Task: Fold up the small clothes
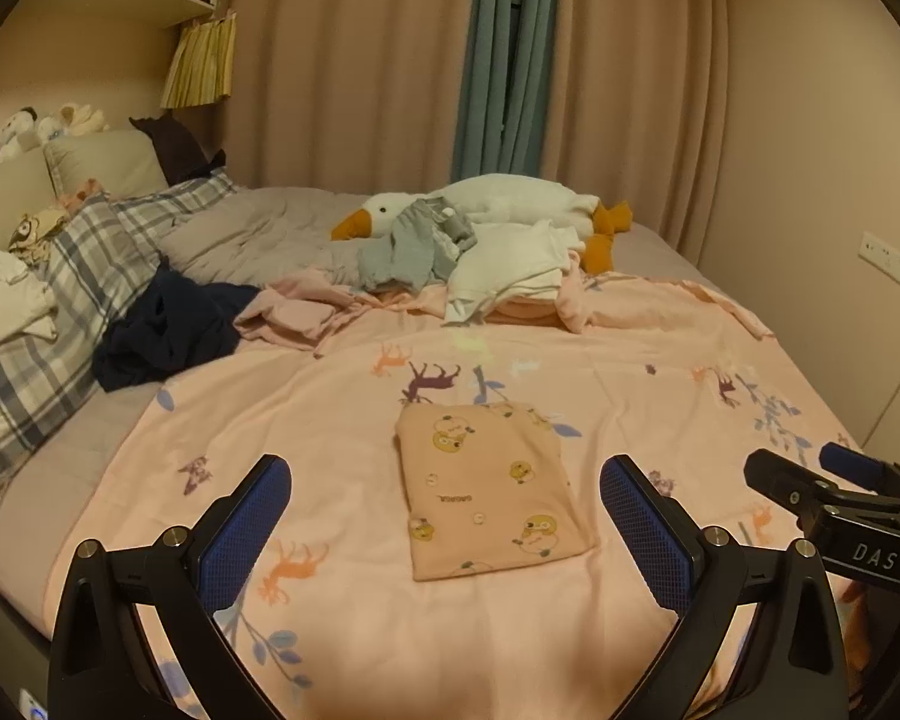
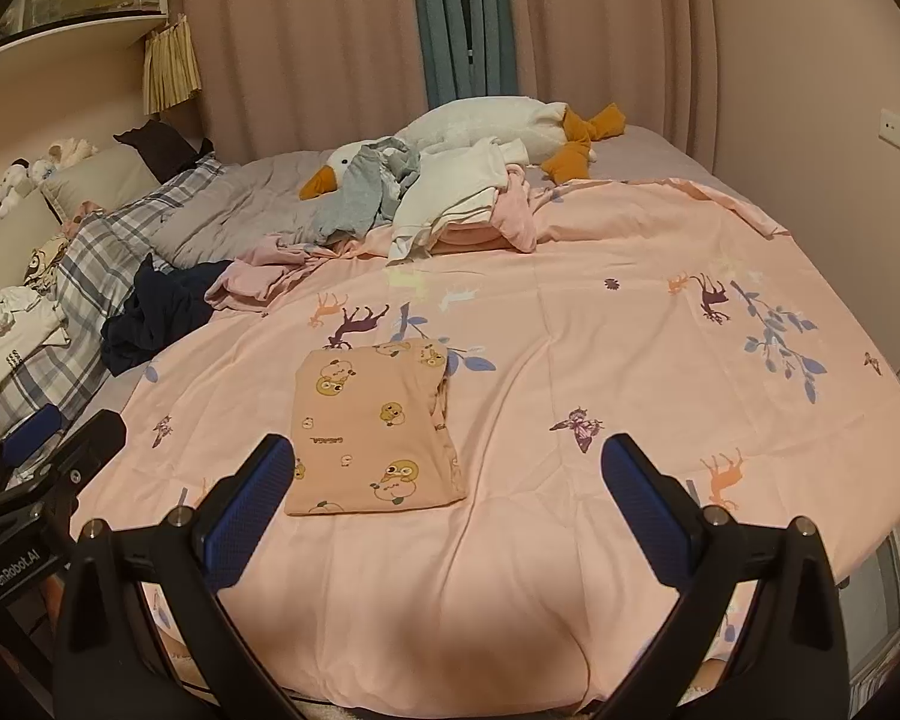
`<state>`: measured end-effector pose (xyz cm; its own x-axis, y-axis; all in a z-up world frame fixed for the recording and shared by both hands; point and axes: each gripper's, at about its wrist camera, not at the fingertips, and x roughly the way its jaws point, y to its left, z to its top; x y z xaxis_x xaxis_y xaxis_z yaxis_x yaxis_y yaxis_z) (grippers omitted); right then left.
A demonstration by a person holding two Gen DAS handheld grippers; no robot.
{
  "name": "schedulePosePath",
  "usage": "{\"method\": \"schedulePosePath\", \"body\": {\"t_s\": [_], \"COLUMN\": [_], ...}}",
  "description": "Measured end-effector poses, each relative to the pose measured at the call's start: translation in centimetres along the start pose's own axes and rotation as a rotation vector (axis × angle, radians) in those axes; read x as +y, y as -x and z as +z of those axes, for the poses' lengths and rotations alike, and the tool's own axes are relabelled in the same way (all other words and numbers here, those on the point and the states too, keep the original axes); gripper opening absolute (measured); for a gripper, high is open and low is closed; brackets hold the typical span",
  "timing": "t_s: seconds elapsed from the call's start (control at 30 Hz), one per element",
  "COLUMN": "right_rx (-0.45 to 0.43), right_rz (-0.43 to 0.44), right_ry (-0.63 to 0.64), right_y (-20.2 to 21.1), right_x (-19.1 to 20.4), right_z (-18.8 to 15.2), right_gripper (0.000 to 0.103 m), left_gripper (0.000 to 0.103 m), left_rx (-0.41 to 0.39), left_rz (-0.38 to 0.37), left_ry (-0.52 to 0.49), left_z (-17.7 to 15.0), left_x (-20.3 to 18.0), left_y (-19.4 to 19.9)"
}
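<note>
Pink bedding printed with deer, leaves and butterflies covers the near part of a bed, and this sheet (image 1: pixel 570 630) fills the foreground of both views. Above its near edge the left gripper (image 1: pixel 444 531) hovers with its blue-padded fingers spread wide and nothing between them. The right gripper (image 2: pixel 447 507) hangs beside it, likewise spread and empty; each shows at the edge of the other's view.

Just ahead of the fingers lies the folded garment (image 1: pixel 492 492), a peach piece with yellow duck prints, squared into a neat rectangle and flat on the sheet. It touches neither gripper. From the left wrist it sits centred between the fingers; from the right wrist it lies nearer the left finger.

Farther back, at the left, a dark navy garment (image 2: pixel 156 315) is crumpled beside a plaid pillow (image 1: pixel 72 294). Beyond the sheet's far edge, loose clothes are heaped: pink (image 1: pixel 294 315), grey (image 1: pixel 408 246) and white (image 1: pixel 516 264) pieces. They lie against a plush goose (image 2: pixel 480 120) stretched across the grey mattress cover. Beige curtains (image 1: pixel 360 60) hang behind.
</note>
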<state>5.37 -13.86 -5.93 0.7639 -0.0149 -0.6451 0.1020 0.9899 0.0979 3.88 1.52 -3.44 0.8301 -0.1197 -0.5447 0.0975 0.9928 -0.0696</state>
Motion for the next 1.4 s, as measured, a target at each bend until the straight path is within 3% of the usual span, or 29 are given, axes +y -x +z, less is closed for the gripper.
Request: {"method": "schedulePosePath", "body": {"t_s": [1.4], "right_rx": [-0.007], "right_rz": [-0.047], "right_ry": [0.006], "right_y": [0.1], "right_x": [0.5], "right_z": [-0.1], "right_gripper": [0.103], "left_gripper": [0.102], "left_rx": [0.022], "left_rz": [0.015], "left_ry": [-0.032], "left_z": [-0.4], "left_x": [-1.3], "left_y": [-0.1]}}
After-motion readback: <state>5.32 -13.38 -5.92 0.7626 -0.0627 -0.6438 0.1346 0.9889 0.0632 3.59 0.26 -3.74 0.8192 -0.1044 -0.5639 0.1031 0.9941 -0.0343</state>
